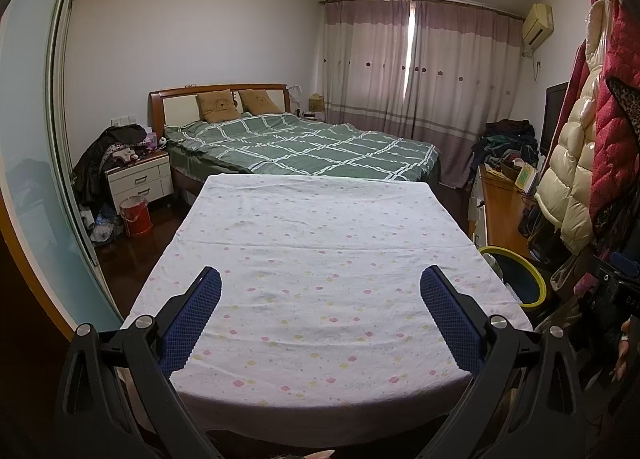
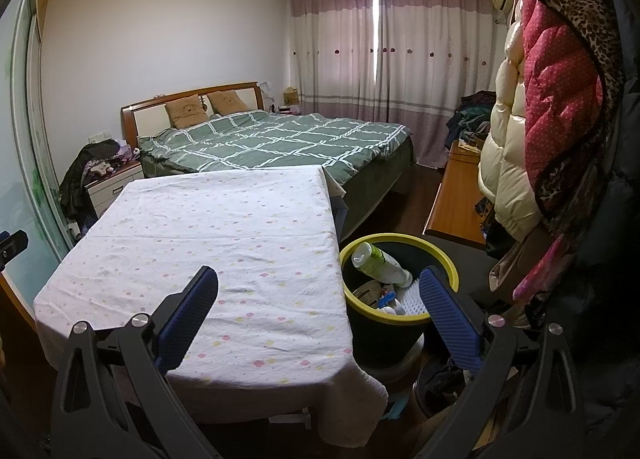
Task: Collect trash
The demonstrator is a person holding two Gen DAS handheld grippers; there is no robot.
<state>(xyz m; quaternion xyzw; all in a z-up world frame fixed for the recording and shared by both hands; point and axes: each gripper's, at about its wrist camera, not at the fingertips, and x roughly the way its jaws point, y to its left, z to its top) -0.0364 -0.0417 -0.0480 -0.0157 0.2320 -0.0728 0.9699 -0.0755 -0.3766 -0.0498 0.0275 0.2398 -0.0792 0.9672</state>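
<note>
The desk (image 1: 320, 259) is the landmark here: a flat top draped in a white cloth (image 2: 208, 235) printed with small pink and yellow flowers, its surface bare in both views. The left hand-held gripper (image 1: 320, 287) hovers above the near end of the desk, its two blue-padded fingers spread wide with nothing between them. The right hand-held gripper (image 2: 318, 287) hangs over the desk's near right corner, also spread wide and empty; its left finger is over the cloth, its right finger over the bin.

Just beside the desk's right edge, lower than the top, stands a black trash bin with a yellow rim (image 2: 400, 323). The collected trash lies inside it: a white bottle with a green label (image 2: 380, 261) tilted across the top, and beneath it a white ridged piece (image 2: 410, 299) and some smaller scraps too jumbled to tell apart.

Beyond the far end of the desk is a bed with a green checked quilt (image 1: 304, 143) and two brown pillows. Left of the desk's far corner a red bucket (image 1: 136, 215) sits on the floor by a white nightstand (image 1: 138, 179). Right of the desk hang puffy coats (image 2: 540, 107), cream and red
</note>
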